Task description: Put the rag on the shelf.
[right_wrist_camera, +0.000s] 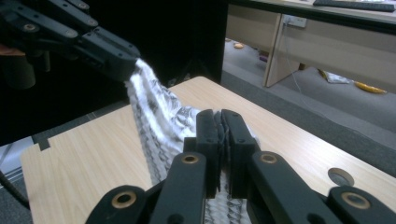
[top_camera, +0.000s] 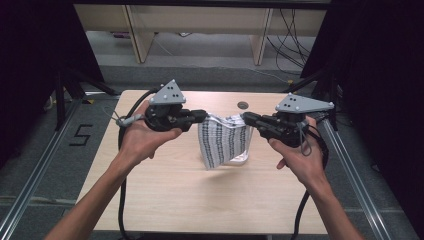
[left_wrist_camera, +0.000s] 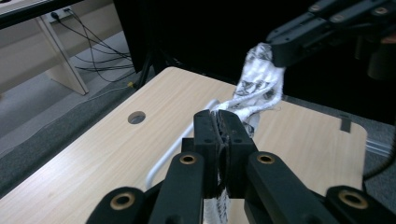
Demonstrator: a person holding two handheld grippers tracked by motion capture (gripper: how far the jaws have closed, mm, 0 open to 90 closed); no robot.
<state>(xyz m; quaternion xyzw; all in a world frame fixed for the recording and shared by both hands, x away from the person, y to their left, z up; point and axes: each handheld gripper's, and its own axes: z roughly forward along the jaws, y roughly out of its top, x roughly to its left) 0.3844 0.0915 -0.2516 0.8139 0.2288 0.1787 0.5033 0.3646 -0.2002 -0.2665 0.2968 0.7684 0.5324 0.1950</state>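
Observation:
A white cloth with a black print [top_camera: 222, 140] hangs between the two grippers above the middle of the wooden table [top_camera: 165, 195]. My left gripper [top_camera: 204, 116] is shut on the cloth's upper left corner, and my right gripper [top_camera: 245, 118] is shut on its upper right corner. The lower edge of the cloth droops toward the tabletop. In the left gripper view the cloth [left_wrist_camera: 259, 88] runs from my closed jaws across to the other gripper. In the right gripper view the cloth [right_wrist_camera: 159, 121] stretches from my jaws up to the left gripper at the upper left.
A small round hole [top_camera: 243, 105] sits in the table near its far edge. Metal rails [top_camera: 350, 170] flank the table on both sides. Desk legs and loose cables [top_camera: 290, 45] stand on the floor beyond. Black curtains hang left and right.

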